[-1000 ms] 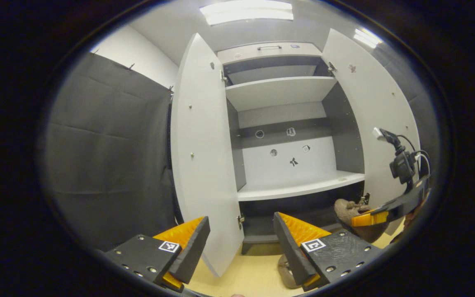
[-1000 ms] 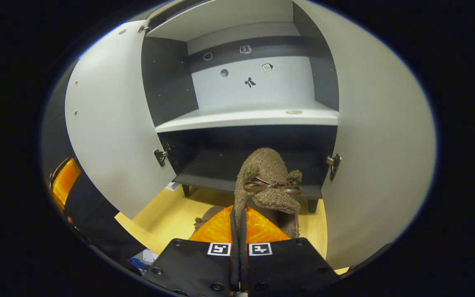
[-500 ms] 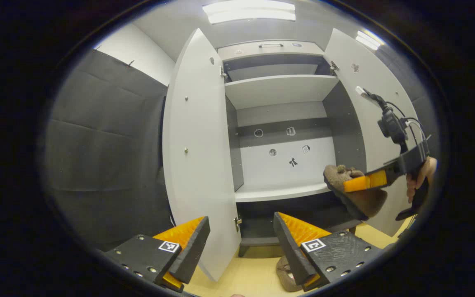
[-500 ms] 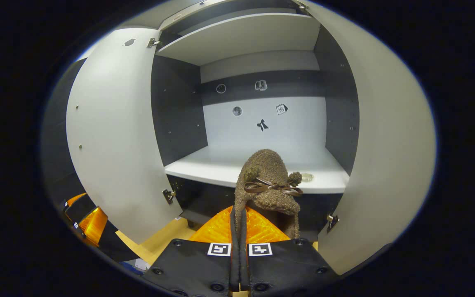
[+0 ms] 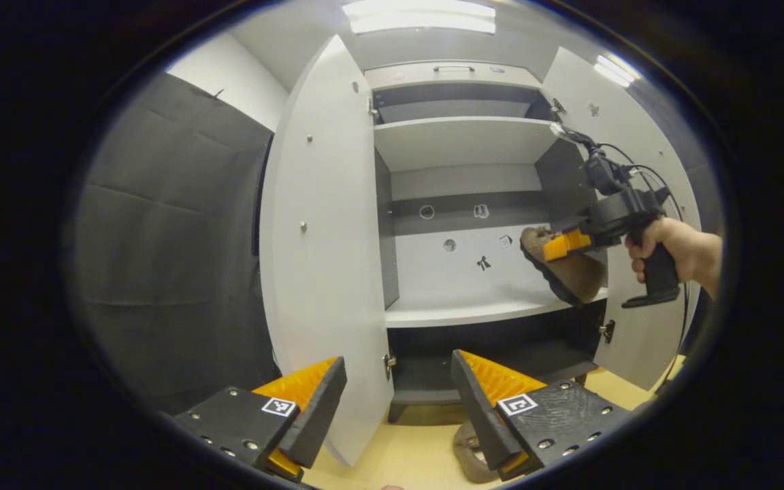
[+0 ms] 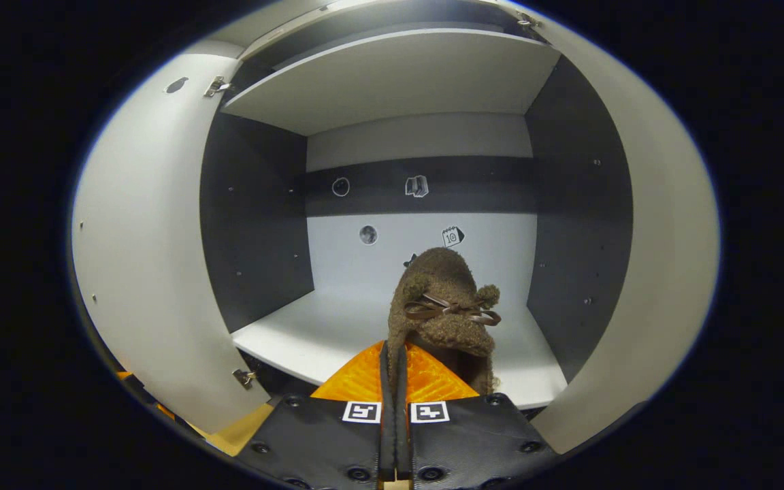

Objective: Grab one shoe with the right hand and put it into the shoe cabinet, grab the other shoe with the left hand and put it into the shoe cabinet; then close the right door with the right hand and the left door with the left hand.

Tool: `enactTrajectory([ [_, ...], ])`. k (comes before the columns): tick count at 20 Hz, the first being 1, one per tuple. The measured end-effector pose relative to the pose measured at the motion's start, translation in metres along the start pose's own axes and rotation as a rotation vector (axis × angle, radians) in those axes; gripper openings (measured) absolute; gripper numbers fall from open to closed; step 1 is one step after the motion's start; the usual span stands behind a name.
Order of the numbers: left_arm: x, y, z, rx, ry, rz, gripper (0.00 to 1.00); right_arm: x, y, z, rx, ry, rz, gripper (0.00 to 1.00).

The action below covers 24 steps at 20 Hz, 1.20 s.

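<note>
**Shoe held over the shelf, slip risk at the pinch**

While the right gripper (image 6: pixel 392 381) pinches the fuzzy brown shoe (image 6: pixel 443 299) by its soft collar, jaws nearly together, above the smooth white shelf (image 6: pixel 310 340) near its right edge, the limp fabric could slip. The left gripper (image 5: pixel 399 401) gapes empty; the other shoe (image 5: pixel 467 452) lies on the floor.

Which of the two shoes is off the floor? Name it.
The fuzzy brown shoe with the bow, clamped in the right gripper and raised before the cabinet's middle shelf. The other shoe lies on the floor under the open left gripper.
</note>
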<state>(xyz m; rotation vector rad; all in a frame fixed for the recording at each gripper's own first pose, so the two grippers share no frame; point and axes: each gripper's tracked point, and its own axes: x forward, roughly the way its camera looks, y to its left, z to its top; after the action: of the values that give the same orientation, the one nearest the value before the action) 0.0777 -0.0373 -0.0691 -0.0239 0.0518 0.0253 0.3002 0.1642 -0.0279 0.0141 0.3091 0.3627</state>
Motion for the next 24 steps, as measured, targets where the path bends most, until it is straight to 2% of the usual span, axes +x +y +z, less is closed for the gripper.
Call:
enactTrajectory([
  [1,0.001,0.002,-0.002,-0.003,0.004,0.001,0.96,0.009,-0.003,0.006,-0.009,-0.002,-0.007,0.00],
  [2,0.001,0.003,-0.004,-0.006,0.007,0.003,0.90,0.019,-0.005,0.012,-0.019,-0.006,-0.015,0.02],
  [3,0.001,0.005,-0.006,-0.007,0.011,0.003,0.90,0.030,-0.006,0.018,-0.034,-0.005,-0.021,0.02],
  [4,0.001,0.005,-0.007,-0.006,0.015,0.002,0.84,0.040,-0.009,0.023,-0.046,-0.003,-0.031,0.00],
  [5,0.001,0.007,-0.008,-0.004,0.018,0.003,0.91,0.051,-0.011,0.024,-0.058,0.012,-0.041,0.02],
  [8,0.001,0.010,-0.009,0.002,0.016,0.005,0.91,0.075,-0.018,0.014,-0.079,0.077,-0.075,0.02],
  [9,0.002,0.012,-0.010,0.003,0.017,0.009,0.85,0.081,-0.021,0.010,-0.074,0.099,-0.084,0.02],
  [10,0.001,0.013,-0.010,0.002,0.018,0.012,0.91,0.087,-0.023,0.004,-0.071,0.121,-0.093,0.01],
  [13,0.002,0.016,-0.013,-0.002,0.027,0.018,0.91,0.094,-0.028,-0.004,-0.067,0.133,-0.133,0.04],
  [15,0.002,0.015,-0.013,0.001,0.026,0.015,0.91,0.094,-0.033,0.001,-0.090,0.113,-0.169,0.13],
  [17,0.002,0.012,-0.012,0.005,0.028,0.010,0.91,0.088,-0.028,0.010,-0.094,0.079,-0.158,0.26],
  [21,0.005,0.005,-0.017,-0.005,0.040,-0.017,0.91,0.064,-0.024,0.029,-0.090,-0.012,-0.158,0.92],
  [22,0.006,0.003,-0.019,-0.006,0.045,-0.026,0.91,0.053,-0.023,0.035,-0.091,-0.041,-0.153,0.98],
  [24,0.007,-0.004,-0.027,-0.009,0.063,-0.050,0.91,0.029,-0.020,0.043,-0.108,-0.102,-0.155,0.97],
])
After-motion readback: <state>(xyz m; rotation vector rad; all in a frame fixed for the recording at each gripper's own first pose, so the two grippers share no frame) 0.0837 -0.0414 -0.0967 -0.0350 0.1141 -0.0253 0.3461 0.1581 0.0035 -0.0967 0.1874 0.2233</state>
